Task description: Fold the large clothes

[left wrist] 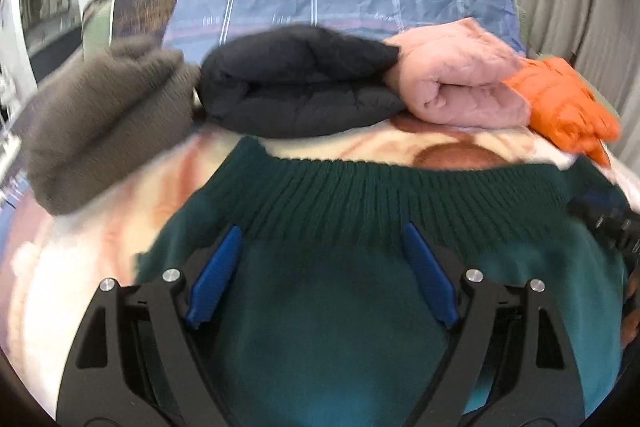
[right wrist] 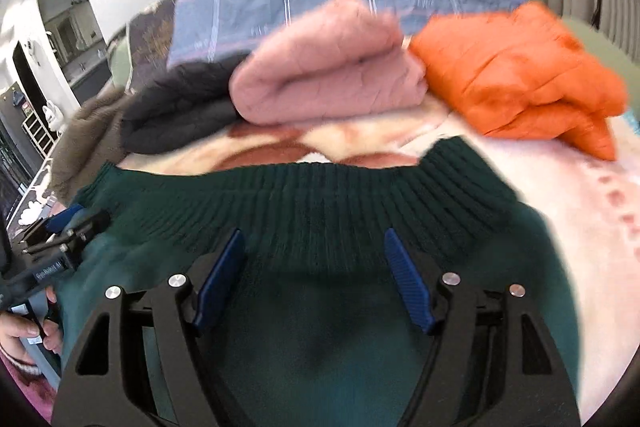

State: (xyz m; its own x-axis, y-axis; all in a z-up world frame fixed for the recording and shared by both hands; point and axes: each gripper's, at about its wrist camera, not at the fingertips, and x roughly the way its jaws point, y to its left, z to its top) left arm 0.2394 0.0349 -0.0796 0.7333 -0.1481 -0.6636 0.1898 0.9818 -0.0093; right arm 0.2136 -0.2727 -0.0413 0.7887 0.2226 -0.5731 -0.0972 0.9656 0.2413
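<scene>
A dark green sweater (left wrist: pixel 360 307) lies on the bed (right wrist: pixel 580 211), its ribbed hem toward the folded black (left wrist: pixel 296 87), pink (left wrist: pixel 460 83) and orange (left wrist: pixel 560 103) jackets. The left gripper (left wrist: pixel 322 239) and right gripper (right wrist: pixel 314 241) hover over the sweater, both with jaws spread wide and pinching nothing.

sweater (left wrist: pixel 340 307) before folded jackets (left wrist: pixel 296 87)
</scene>
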